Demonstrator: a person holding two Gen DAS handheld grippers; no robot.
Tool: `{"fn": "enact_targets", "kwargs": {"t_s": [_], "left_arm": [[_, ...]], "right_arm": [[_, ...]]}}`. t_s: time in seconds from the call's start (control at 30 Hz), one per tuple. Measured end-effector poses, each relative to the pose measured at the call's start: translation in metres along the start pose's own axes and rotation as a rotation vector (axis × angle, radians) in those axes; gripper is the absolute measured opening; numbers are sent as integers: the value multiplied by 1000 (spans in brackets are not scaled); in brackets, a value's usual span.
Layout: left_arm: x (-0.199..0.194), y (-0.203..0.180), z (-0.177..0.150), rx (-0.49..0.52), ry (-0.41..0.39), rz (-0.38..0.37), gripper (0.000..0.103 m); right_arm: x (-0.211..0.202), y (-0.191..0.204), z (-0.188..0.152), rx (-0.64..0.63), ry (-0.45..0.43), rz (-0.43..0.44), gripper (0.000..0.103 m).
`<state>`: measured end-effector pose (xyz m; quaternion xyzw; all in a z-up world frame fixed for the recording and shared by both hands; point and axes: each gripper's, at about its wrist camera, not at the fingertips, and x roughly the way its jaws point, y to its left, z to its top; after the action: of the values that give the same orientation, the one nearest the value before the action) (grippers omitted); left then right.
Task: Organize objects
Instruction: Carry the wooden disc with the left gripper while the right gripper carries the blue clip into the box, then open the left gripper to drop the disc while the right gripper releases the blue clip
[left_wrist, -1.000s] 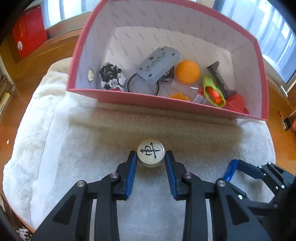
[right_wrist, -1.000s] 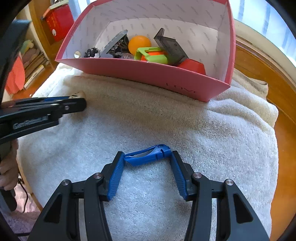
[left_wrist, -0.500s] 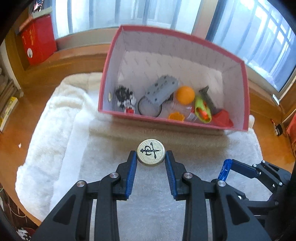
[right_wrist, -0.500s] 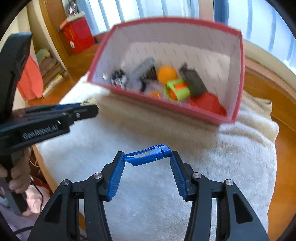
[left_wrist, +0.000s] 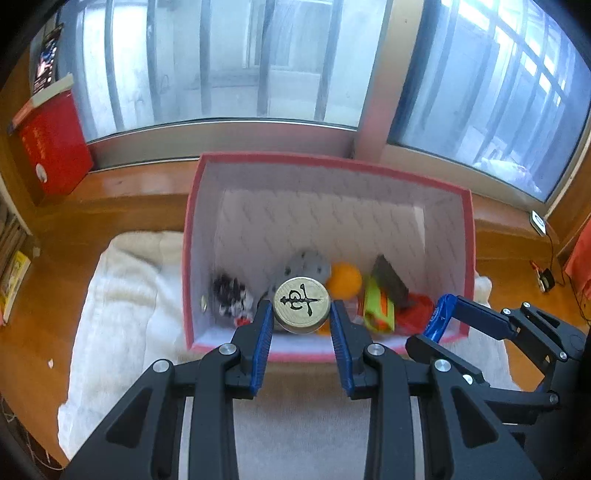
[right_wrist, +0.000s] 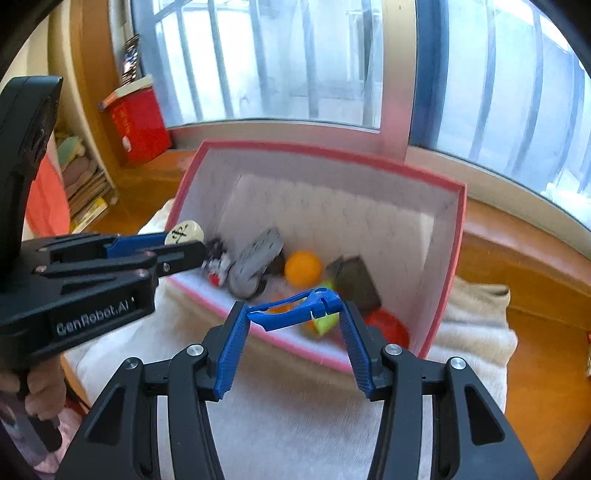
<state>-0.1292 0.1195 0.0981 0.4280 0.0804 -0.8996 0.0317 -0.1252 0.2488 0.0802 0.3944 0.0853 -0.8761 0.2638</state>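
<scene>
My left gripper is shut on a round wooden chess piece with a black character on top, held in the air in front of the pink box. From the right wrist view the same piece shows at the left gripper's tips, near the box's left corner. My right gripper is shut on a blue plastic clip, held crosswise over the box's near wall. In the left wrist view that clip's end pokes out at the right.
The box holds an orange ball, a grey studded block, a green-and-orange toy, a dark block, a red piece and a black-and-white item. A white towel covers the wooden ledge. A red box stands by the window.
Both grippers have risen with their objects still held. The towel has dropped away below, and the box's inside and the window now fill the views.
</scene>
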Motion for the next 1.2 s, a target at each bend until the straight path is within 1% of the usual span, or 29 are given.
{"fn": "enact_targets", "kwargs": {"t_s": [0.13,0.23,0.33,0.43,0.5,0.6,0.73,1.03,1.07,1.1,1.13,1.2], "left_arm": [[17,-4,18,16,-1,3,30],[30,-7,30,27,0,16,30],[45,-8,38,23,15,13,30],[58,-12,43,45,21,22,30],[69,-12,47,45,36,12,31],[84,-10,50,42,53,13,31],[101,-5,52,35,71,35,31],[131,9,50,-24,128,38,31],[134,10,49,-32,142,46,32],[136,11,49,-45,160,62,36],[136,11,49,-60,166,76,37],[133,8,49,-58,160,90,43]], "right_arm": [[14,-10,18,23,-1,-35,52],[23,-16,23,43,3,-54,52],[32,-22,28,55,9,-75,52],[41,-26,32,68,19,-81,52],[49,-29,34,73,25,-86,52],[63,-35,38,89,44,-92,52],[78,-38,38,87,56,-118,52],[101,-41,37,104,75,-118,52],[103,-41,36,111,81,-123,52],[105,-41,35,118,84,-128,52],[105,-40,33,128,86,-130,54],[105,-38,31,146,87,-113,65]]}}
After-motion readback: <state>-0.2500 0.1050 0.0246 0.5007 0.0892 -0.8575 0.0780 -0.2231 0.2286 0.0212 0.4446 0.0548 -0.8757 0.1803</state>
